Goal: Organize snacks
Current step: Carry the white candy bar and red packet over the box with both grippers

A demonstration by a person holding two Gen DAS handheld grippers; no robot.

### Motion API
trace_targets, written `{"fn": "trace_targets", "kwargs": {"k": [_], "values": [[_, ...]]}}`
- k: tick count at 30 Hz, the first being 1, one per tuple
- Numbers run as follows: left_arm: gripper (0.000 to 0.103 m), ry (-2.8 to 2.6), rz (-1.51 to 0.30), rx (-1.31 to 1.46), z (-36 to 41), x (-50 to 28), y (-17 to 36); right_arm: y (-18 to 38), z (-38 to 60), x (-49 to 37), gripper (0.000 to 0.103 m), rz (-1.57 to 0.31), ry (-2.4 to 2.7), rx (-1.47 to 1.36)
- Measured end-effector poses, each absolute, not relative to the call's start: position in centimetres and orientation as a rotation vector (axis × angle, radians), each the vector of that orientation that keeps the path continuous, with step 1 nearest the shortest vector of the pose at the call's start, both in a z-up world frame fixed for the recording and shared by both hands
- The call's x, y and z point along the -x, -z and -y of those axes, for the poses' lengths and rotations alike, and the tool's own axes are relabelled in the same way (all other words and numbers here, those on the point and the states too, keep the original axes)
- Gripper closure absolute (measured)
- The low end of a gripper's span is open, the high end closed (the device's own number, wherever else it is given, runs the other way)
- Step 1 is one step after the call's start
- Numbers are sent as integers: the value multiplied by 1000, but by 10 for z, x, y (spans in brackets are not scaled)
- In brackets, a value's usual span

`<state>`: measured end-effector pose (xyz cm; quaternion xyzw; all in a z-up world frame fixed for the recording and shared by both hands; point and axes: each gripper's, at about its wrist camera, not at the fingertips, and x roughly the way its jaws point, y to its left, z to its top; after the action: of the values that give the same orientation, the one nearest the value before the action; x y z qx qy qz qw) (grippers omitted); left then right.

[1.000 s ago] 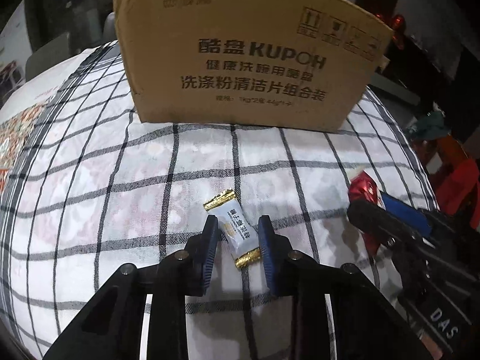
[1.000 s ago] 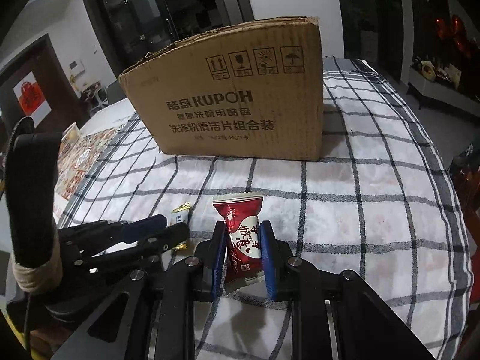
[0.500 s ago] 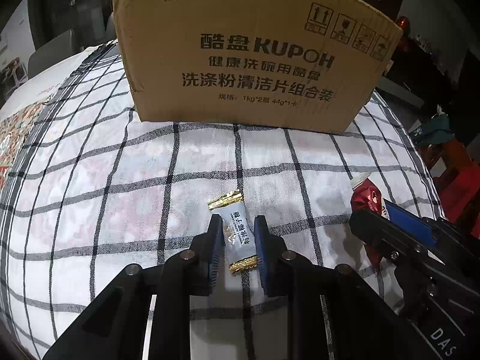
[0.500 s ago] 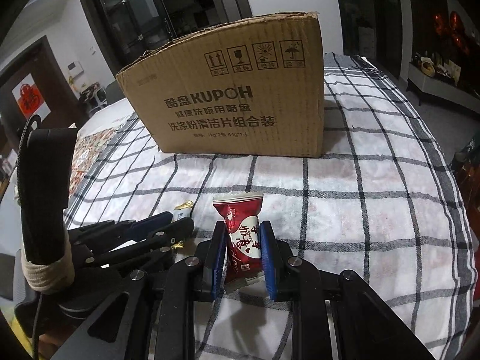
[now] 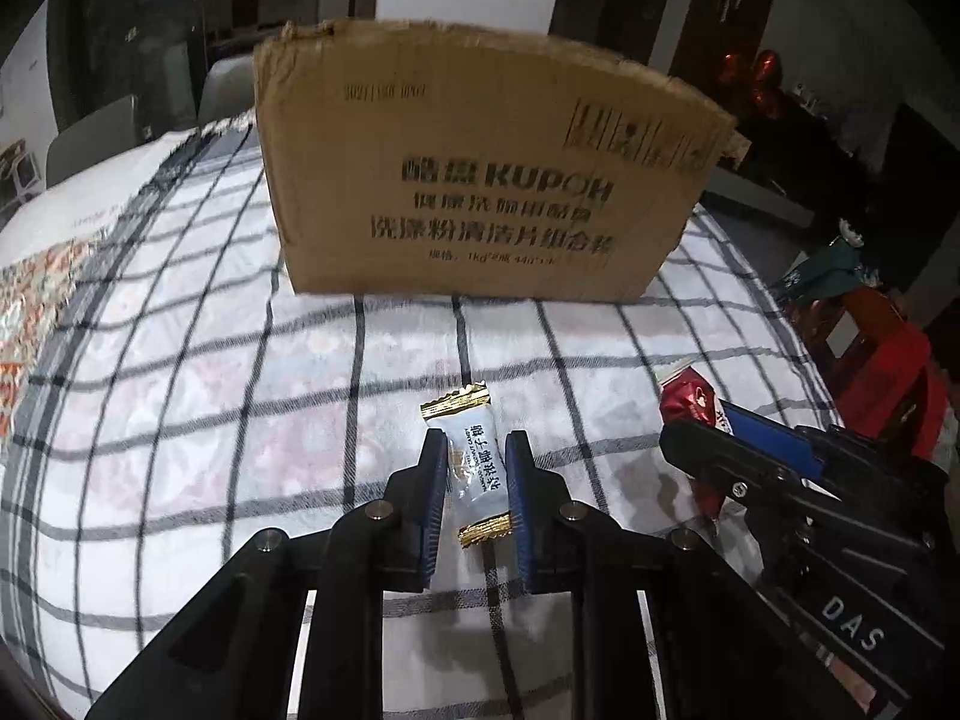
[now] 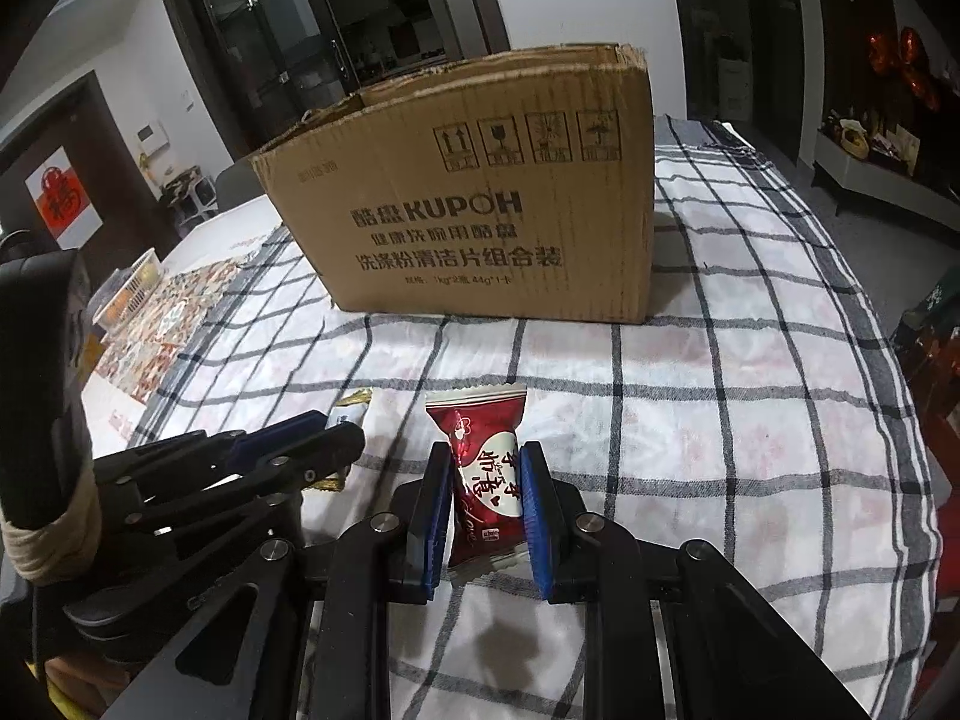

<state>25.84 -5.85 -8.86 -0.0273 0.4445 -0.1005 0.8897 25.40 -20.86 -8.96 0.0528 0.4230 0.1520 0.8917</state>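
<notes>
Left gripper (image 5: 477,480): jaws closed onto the white candy with gold ends (image 5: 474,468), pads pressing its two long sides; the wrapper stands nearly upright between them.
Right gripper (image 6: 485,501): narrow gap, pads clamped on the red candy packet (image 6: 480,480), which stands upright with its crimped top above the pads.
Cardboard box (image 6: 480,222): at the far side of the checked tablecloth (image 6: 750,420), printed face towards both grippers, top open; probably where the snacks go.
Step in hand, as I judge it: carry both sweets up and over the box's near wall.
How to do it well: hold the squeeze steady, since thin wrappers slip; rise first, clear the torn upper edge, then move to the far side.
Spacing: the grippers sit just beside each other, so keep them apart on the way.
Release: only once each sweet is above the opening, one after the other.
</notes>
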Motion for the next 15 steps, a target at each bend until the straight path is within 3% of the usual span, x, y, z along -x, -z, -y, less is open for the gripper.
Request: {"fn": "trace_targets", "kwargs": {"k": [15], "values": [[84,264,-751,21,42,-260,18,34,205,-257,79,-749,-301,-110]]}}
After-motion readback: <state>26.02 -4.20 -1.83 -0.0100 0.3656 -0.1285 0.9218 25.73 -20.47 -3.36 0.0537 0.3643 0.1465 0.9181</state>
